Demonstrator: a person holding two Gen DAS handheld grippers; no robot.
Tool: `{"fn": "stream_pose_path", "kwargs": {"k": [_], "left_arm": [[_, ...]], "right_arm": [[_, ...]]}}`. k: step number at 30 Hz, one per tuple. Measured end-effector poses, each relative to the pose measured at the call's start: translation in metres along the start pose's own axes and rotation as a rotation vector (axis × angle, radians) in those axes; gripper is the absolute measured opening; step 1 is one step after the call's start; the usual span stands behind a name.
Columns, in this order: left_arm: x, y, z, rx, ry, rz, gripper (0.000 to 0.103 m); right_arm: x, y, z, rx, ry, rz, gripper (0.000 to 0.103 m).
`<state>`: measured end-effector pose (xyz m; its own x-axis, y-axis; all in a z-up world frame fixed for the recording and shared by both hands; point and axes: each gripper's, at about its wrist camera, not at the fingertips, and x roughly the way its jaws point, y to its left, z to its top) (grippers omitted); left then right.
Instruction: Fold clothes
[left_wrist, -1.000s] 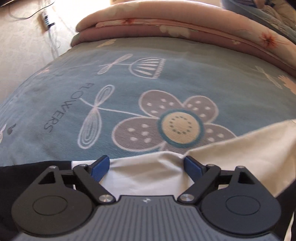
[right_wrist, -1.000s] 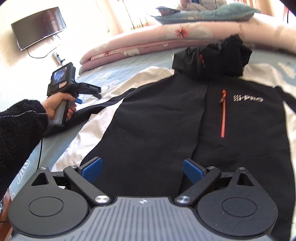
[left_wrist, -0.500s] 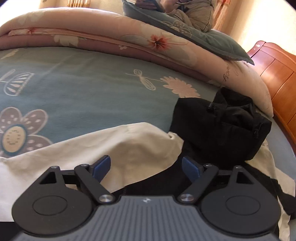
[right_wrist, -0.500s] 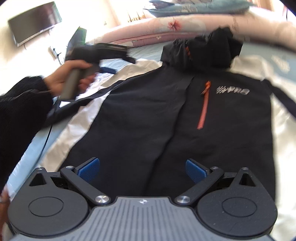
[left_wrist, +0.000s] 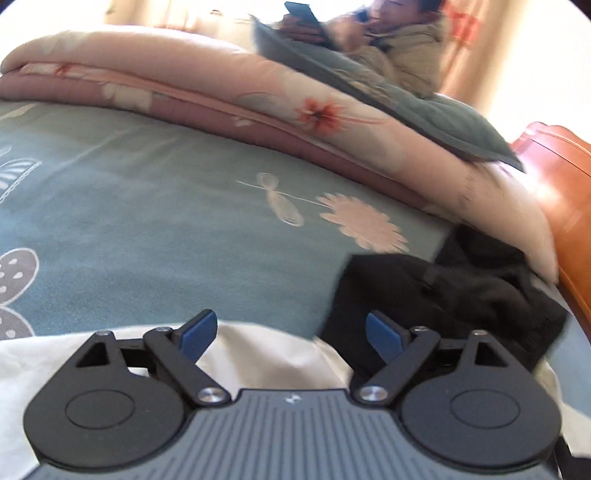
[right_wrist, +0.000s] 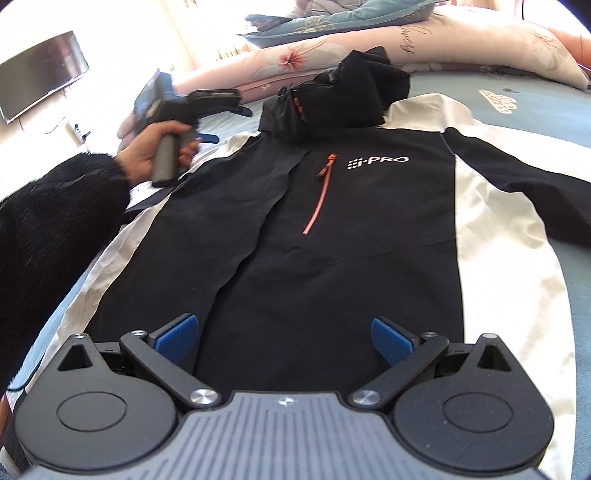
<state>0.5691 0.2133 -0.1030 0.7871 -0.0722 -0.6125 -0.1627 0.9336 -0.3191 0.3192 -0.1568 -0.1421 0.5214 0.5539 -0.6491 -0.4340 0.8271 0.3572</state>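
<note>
Right wrist view: we held our right gripper (right_wrist: 284, 334) with jaws released over the jacket (right_wrist: 332, 240) spread on the bed (right_wrist: 517, 92); our left gripper's (left_wrist: 291, 330) jaws, just widening, gripped nothing.

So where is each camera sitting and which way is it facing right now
Left wrist: rides the left gripper, angled down across the bedsheet toward the jacket hood and quilt; only its own open fingers show.
Right wrist: rides the right gripper, low at the jacket's hem, looking up its front; its open fingers, plus the person's left hand holding the left gripper.
Shared: jacket hood, quilt, bedsheet.
</note>
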Motion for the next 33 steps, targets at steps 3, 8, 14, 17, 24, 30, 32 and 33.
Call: {"fn": "stream_pose_path", "kwargs": {"k": [3,8,14,17,24,30,32,33], "left_arm": [[0.001,-0.007,-0.012,-0.008,0.073,-0.104,0.088],[0.037,-0.01,-0.015,-0.026,0.067,-0.065,0.091],[0.021,-0.016,-0.003,-0.024,0.109,0.011,0.089],[-0.027,-0.009,0.001,0.055,0.097,-0.001,0.09],[-0.144,0.064,-0.007,0.111,0.096,0.077,0.091],[-0.209,0.137,-0.036,-0.011,0.07,0.063,0.09],[-0.225,0.149,-0.051,-0.03,0.057,0.001,0.09],[-0.23,0.153,-0.059,-0.024,0.059,-0.026,0.091]], "right_arm": [[0.0,-0.002,0.001,0.021,-0.006,0.006,0.102],[-0.003,0.002,0.0,0.023,-0.005,-0.002,0.102],[-0.015,0.004,-0.002,0.039,-0.013,-0.023,0.102],[-0.02,0.009,-0.002,0.021,-0.007,-0.033,0.102],[-0.03,0.05,0.014,-0.138,-0.012,-0.025,0.074],[-0.033,0.133,0.051,-0.455,-0.042,-0.022,0.057],[-0.03,0.164,0.063,-0.569,-0.055,-0.038,0.057],[-0.025,0.178,0.069,-0.613,-0.054,-0.033,0.057]]}}
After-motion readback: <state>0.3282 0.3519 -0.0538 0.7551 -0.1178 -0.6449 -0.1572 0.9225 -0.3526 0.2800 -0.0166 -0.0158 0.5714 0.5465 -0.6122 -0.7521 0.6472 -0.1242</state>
